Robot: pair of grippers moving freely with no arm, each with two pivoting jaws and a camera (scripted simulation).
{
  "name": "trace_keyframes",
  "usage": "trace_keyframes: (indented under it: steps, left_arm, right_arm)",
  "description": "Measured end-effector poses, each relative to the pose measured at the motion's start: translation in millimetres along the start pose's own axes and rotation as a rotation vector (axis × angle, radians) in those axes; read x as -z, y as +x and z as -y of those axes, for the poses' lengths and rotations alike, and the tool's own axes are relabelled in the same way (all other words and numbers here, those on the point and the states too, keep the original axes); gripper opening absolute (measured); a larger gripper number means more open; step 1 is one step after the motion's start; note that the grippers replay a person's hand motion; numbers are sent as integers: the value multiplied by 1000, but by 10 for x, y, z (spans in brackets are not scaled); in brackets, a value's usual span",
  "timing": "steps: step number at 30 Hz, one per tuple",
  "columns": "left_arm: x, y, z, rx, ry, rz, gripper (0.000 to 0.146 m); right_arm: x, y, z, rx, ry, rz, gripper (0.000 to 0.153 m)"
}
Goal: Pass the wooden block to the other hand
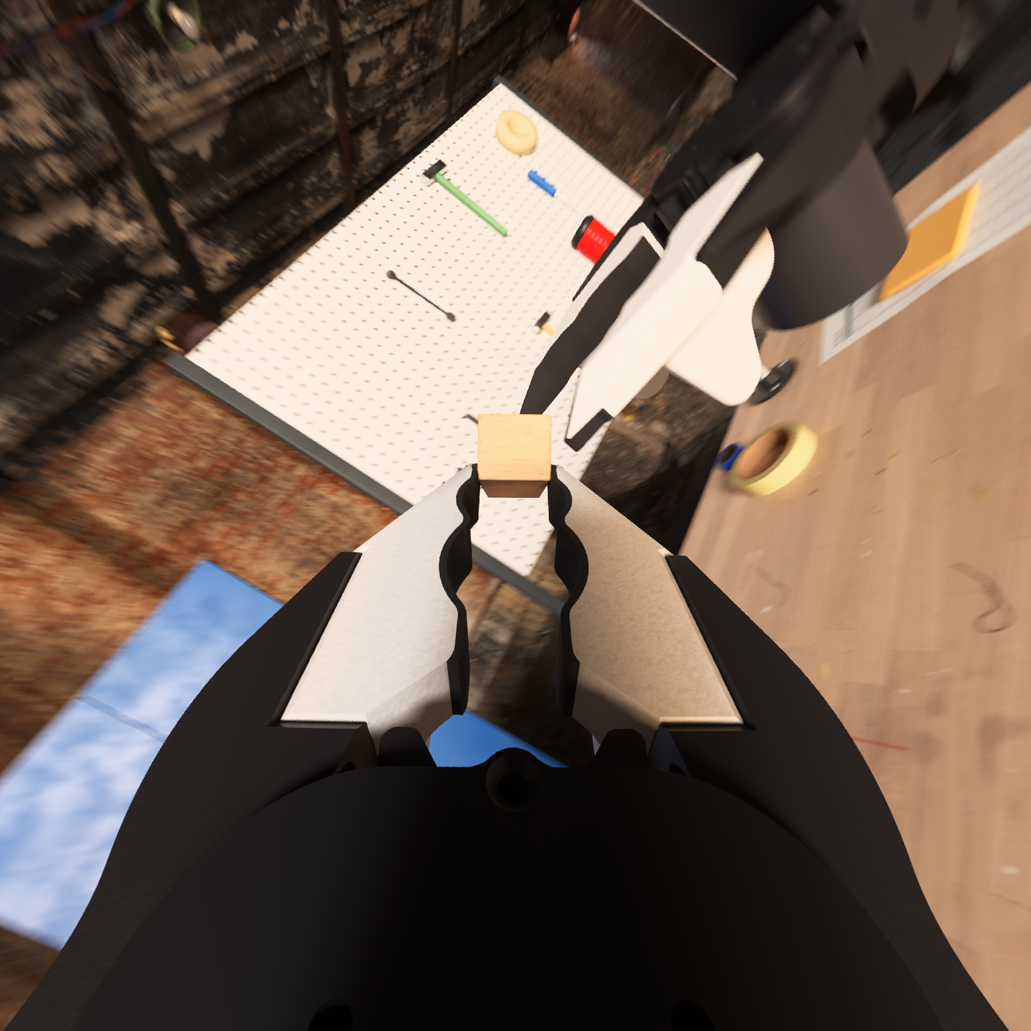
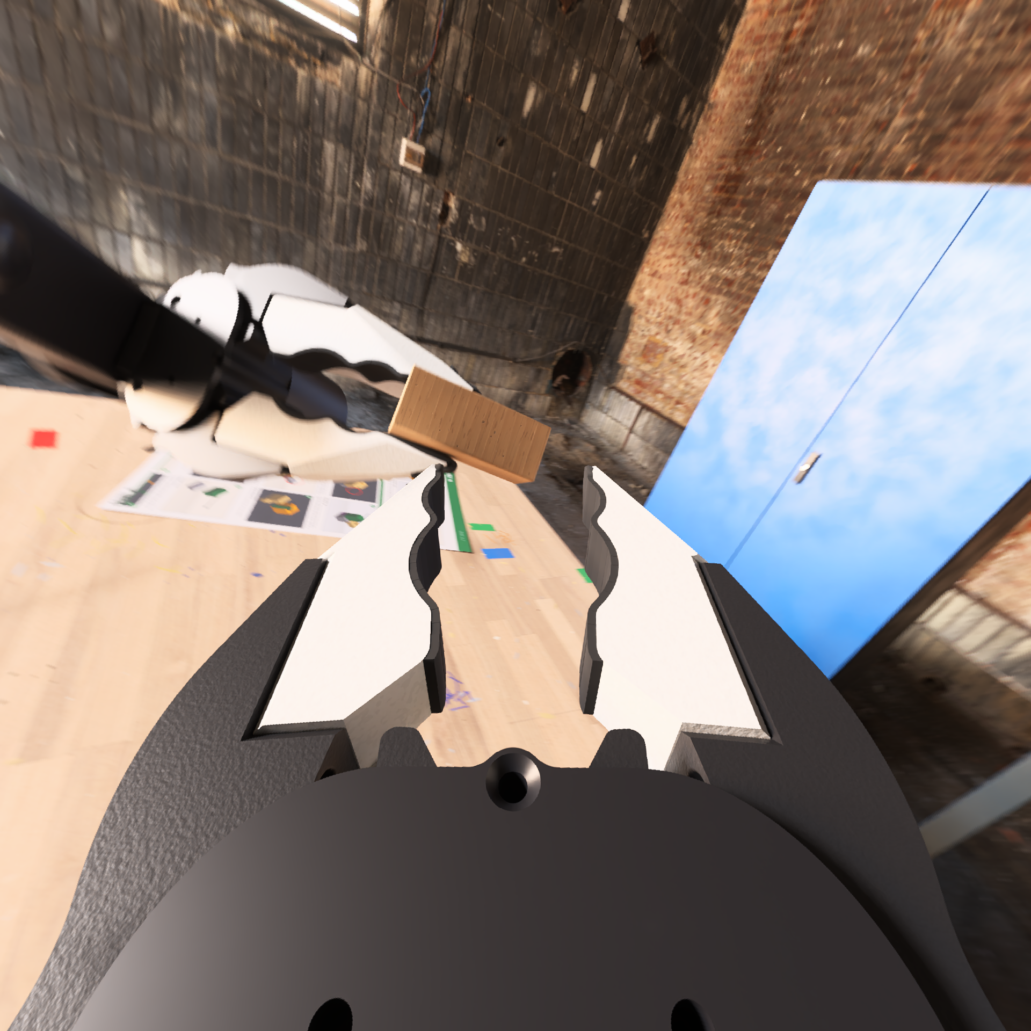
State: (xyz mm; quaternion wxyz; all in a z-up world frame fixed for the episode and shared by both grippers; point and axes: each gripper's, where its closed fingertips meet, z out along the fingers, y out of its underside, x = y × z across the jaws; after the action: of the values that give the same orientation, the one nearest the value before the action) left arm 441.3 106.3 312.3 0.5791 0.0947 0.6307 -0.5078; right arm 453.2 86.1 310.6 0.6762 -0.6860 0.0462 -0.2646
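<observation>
My left gripper (image 1: 514, 474) is shut on one end of a long light wooden block (image 1: 514, 449) and holds it in the air, end-on to its camera. In the right wrist view the same block (image 2: 474, 429) sticks out to the right from the left gripper (image 2: 385, 413). My right gripper (image 2: 512, 474) is open and empty, its fingertips just below the block's free end, not touching it. In the left wrist view the right gripper (image 1: 549, 415) hangs at the upper right, its fingertips (image 1: 586, 429) just right of the block.
A white pegboard (image 1: 357, 357) carries a green-handled hammer (image 1: 468, 201), a red spool (image 1: 594, 239) and small tools. A tape roll (image 1: 775, 458) lies on the wooden table (image 1: 865, 613). A paper sheet (image 2: 223, 502) lies on the table; a blue cabinet (image 2: 865, 390) stands at right.
</observation>
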Motion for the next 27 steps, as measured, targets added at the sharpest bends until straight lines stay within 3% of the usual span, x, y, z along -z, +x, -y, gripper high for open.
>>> trace_keyframes:
  steps: [5, 10, 14, 20, 27]
  left_arm:
    - [75, -150, -22, 502, 91, -182, 24]
    - [151, -291, -86, 1048, 250, -380, 24]
    - [190, -273, -87, 1331, 364, -573, 24]
    - [188, -152, -155, 1457, 413, -718, 24]
    - [261, -21, -39, 1425, 483, -861, 24]
  right_arm:
    - [4, 13, -4, 348, -71, -133, 61]
    - [-102, -59, 75, 665, -81, -277, 63]
    - [-195, -148, 78, 840, -97, -335, 63]
    - [-261, -244, 45, 875, -92, -302, 62]
    - [-280, -324, 7, 906, -96, -253, 47]
